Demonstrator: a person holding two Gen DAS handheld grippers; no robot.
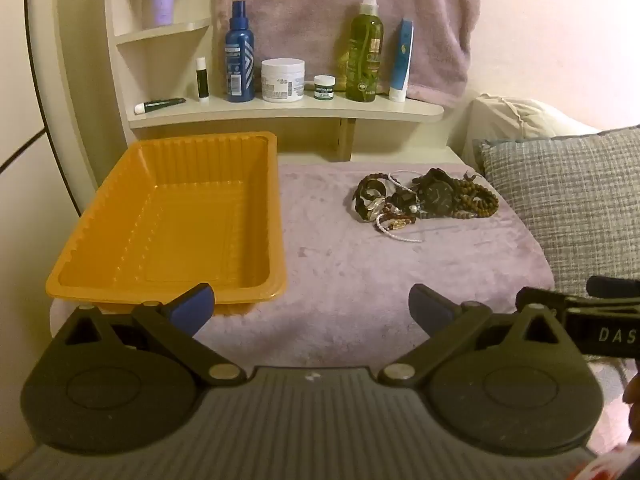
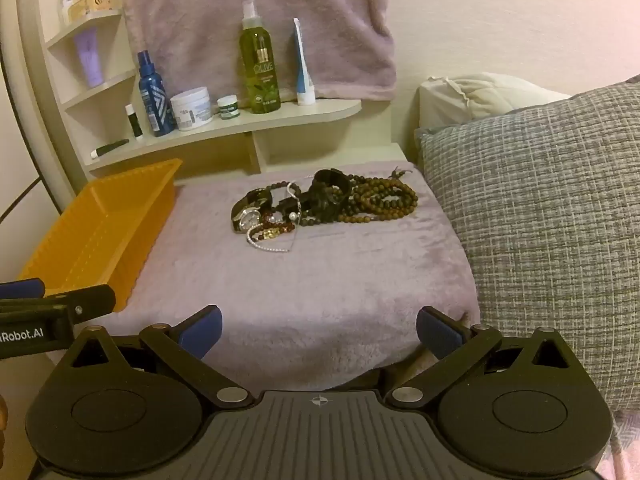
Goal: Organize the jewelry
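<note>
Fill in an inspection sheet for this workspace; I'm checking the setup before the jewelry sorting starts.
Surface: mauve fleece blanket, lying flat.
Job's things: jewelry pile of watches, bead strings and chains, tangled, on the blanket; orange tray to its left, empty.
Clutter: bottles, jars and tubes on the shelf behind; none on the blanket.
Grippers: left gripper and right gripper both open, holding nothing, short of the pile.
Cables: nothing seen.
Surroundings: grey pillow against the blanket's right edge; towel hanging on the wall.
</note>
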